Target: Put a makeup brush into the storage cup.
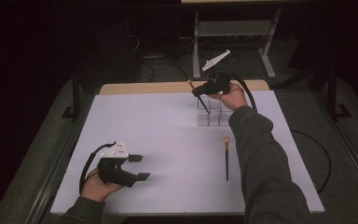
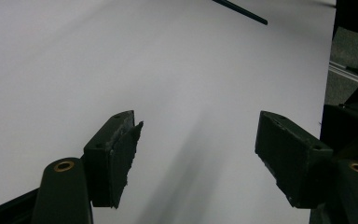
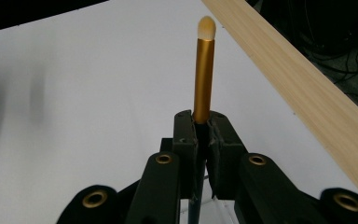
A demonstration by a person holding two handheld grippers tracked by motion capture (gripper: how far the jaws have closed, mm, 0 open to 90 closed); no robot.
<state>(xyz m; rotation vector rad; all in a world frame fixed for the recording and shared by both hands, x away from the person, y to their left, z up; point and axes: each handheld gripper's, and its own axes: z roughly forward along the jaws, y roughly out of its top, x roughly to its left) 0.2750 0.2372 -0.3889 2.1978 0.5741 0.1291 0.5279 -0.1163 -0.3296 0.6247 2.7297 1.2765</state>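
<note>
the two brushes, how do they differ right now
The held brush is clamped in the right gripper, raised and tilted over the clear organizer; the loose brush lies flat on the white table, untouched. Its tip looks rounder and wider. Both have dark handles and pale bristles.

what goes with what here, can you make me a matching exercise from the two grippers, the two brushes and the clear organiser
Things:
1. left gripper
2. right gripper
3. brush with gold ferrule
4. second brush

States:
a. lies flat on the white table, handle toward the person
b. jaws wide apart, nothing between them
c. clamped between two jaws, its dark handle end down at the clear organiser
d. jaws closed on a brush at the far side of the table

Pairs: 1-b, 2-d, 3-c, 4-a
</note>
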